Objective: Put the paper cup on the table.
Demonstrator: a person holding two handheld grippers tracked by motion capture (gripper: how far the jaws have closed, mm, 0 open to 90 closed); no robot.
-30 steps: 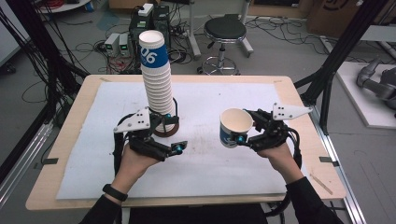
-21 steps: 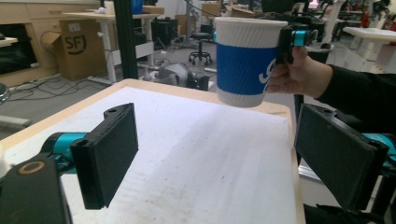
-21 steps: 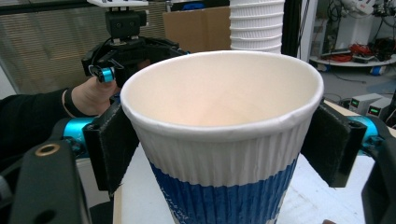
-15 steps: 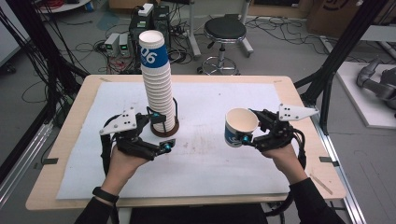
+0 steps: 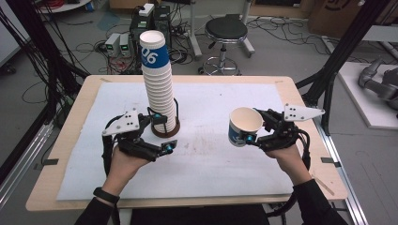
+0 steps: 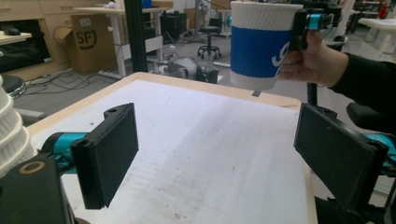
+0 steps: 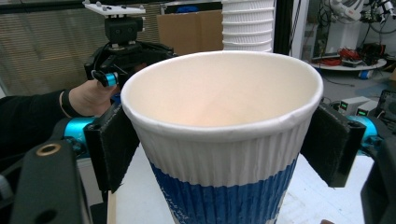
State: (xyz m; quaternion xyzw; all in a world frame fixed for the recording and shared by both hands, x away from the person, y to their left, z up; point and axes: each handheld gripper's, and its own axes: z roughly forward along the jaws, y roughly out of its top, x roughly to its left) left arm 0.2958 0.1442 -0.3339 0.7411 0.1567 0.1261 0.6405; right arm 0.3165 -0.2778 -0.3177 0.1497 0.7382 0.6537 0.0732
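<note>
A tall stack of white ribbed paper cups (image 5: 158, 89), the top one banded blue, stands in a brown ring at the middle left of the white mat (image 5: 211, 164). My left gripper (image 5: 164, 134) sits beside the stack's base, open, with bare mat between its pads (image 6: 106, 154). My right gripper (image 5: 254, 127) is shut on a single paper cup (image 5: 243, 125), white with a blue band, held upright above the mat's right side. In the right gripper view this cup (image 7: 224, 140) sits between both pads (image 7: 113, 145), mouth open and empty. The same cup (image 6: 261, 44) appears aloft in the left gripper view.
The mat covers a wooden table (image 5: 70, 136). Black frame posts (image 5: 345, 51) rise at the table's right, with cables at its left. A stool (image 5: 226, 33) and electronic boxes (image 5: 117, 44) stand on the floor behind the far edge.
My left gripper has slid a little to the left, away from the stack's base. The right gripper has drifted slightly right with the cup still in it.
</note>
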